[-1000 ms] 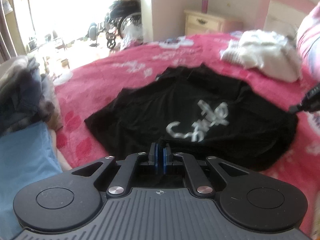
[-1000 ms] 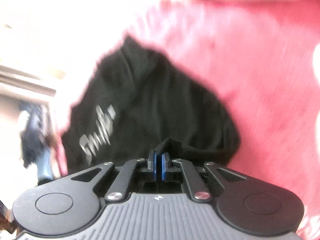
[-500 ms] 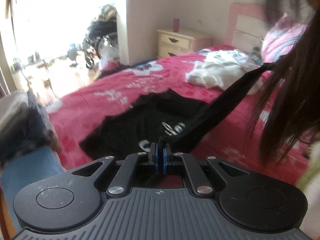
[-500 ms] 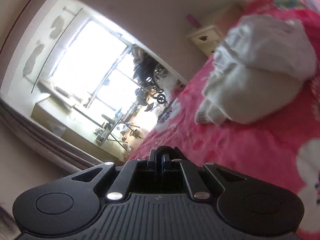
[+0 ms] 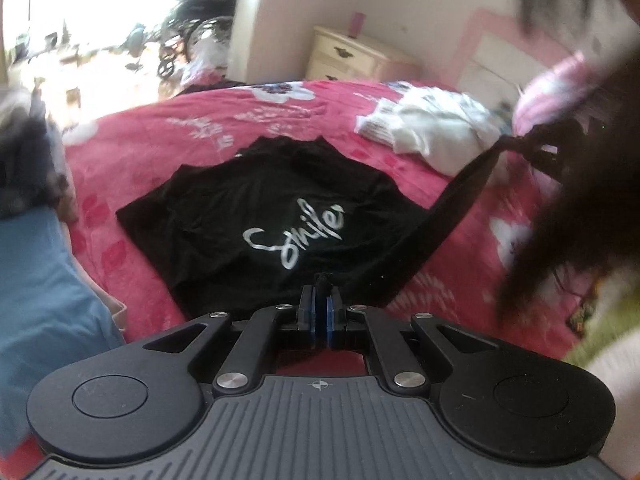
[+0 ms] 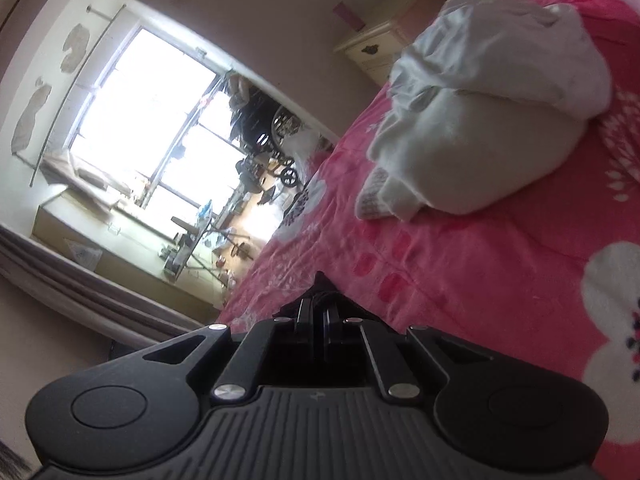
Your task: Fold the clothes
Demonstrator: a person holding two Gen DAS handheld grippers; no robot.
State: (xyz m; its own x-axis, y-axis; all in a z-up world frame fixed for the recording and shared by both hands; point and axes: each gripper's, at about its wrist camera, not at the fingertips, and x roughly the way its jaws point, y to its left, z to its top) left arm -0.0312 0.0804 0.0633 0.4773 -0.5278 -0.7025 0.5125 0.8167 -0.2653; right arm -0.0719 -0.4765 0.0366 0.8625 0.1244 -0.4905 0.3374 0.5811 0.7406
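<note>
Since a second ago we have lifted the black shirt's (image 5: 256,208) near hem off the pink bedspread (image 5: 168,140), left gripper (image 5: 320,304) and right gripper (image 6: 319,312) both pinching its corners, stretching the edge taut for folding

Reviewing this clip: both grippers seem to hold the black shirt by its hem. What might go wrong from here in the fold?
1. The left gripper pinches only a small tuft of the black "Smile" T-shirt; it may slip out.
2. The hem runs taut up to the right gripper, so uneven pulling could drag or skew the shirt on the pink floral bedspread.
3. The crumpled white garment lies close by and could get caught in the fold.
</note>
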